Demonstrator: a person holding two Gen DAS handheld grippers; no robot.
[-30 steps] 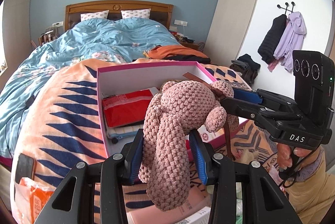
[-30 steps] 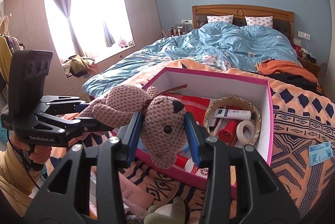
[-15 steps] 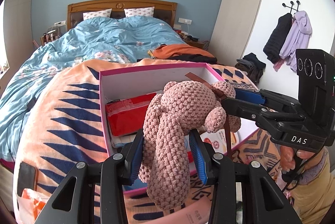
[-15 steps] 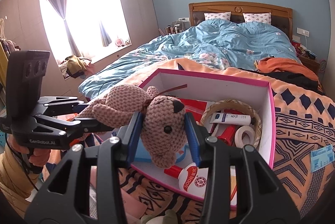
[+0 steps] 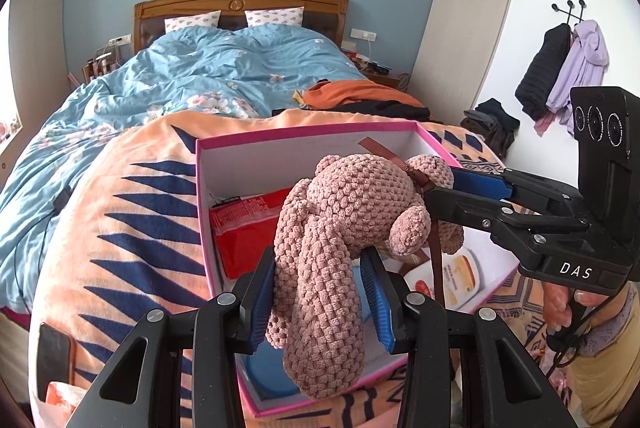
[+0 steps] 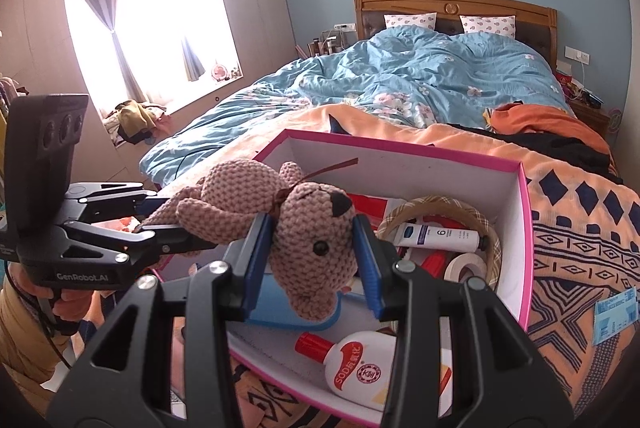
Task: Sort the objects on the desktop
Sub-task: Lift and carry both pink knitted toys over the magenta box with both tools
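Observation:
A pink crocheted teddy bear [image 5: 352, 212] hangs between both grippers above the pink-rimmed white box [image 5: 304, 136]. My left gripper [image 5: 320, 284] is shut on the bear's legs. My right gripper [image 6: 312, 248] is shut on the bear's head [image 6: 316, 240]; it also shows in the left wrist view [image 5: 472, 196]. The left gripper shows in the right wrist view [image 6: 160, 216]. The box [image 6: 516, 212] holds a red packet [image 5: 244, 228], a white bottle with a red cap [image 6: 352, 360], a cream tube [image 6: 436, 234], a tape roll [image 6: 470, 266] and a woven ring.
The box sits on an orange and navy patterned blanket [image 5: 132, 212] at the foot of a bed with a blue duvet [image 5: 208, 76]. A dark phone [image 5: 54, 352] lies at the blanket's left edge. A blue paper slip [image 6: 614, 312] lies right of the box.
Both grippers have carried the bear forward, so it now hangs over the box interior rather than its near edge. Both grips are unchanged.

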